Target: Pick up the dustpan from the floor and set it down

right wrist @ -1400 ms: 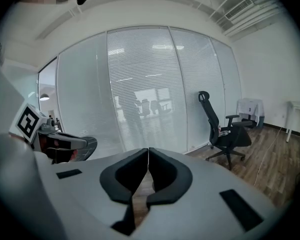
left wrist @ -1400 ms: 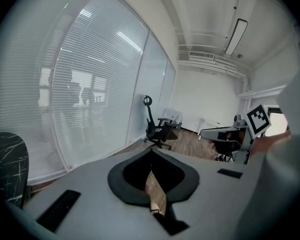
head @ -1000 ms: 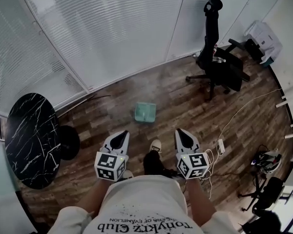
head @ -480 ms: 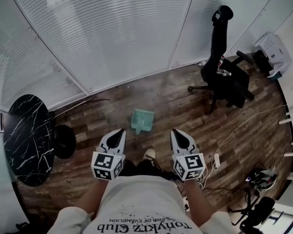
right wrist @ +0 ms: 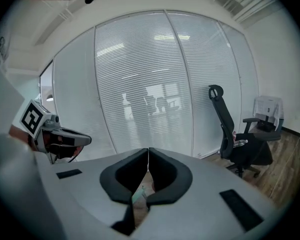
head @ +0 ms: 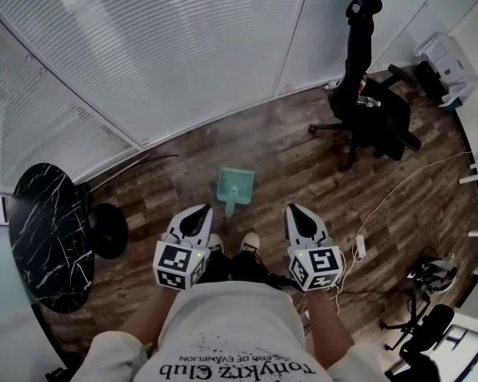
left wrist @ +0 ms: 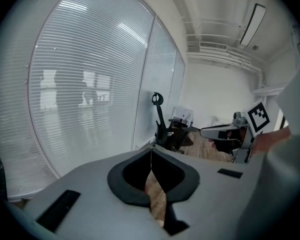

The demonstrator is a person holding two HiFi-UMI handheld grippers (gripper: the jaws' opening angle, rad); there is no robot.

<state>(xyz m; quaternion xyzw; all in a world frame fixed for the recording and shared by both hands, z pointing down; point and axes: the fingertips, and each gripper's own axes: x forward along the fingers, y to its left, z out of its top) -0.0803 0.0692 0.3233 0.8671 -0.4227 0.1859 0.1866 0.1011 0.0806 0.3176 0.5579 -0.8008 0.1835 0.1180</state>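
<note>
1. Currently dustpan [head: 236,186] lies on floor [head: 303,165] just beyond both grippers, between them, long axis far-to-near, handle at near end.
2. Left gripper [head: 197,212] sits nearer the handle than right gripper [head: 296,211].
3. Both jaws pressed together, empty.

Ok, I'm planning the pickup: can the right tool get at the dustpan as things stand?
Probably yes: the dustpan lies on the floor ahead of the right tool, nothing between them; its shut jaws must open first.
</note>
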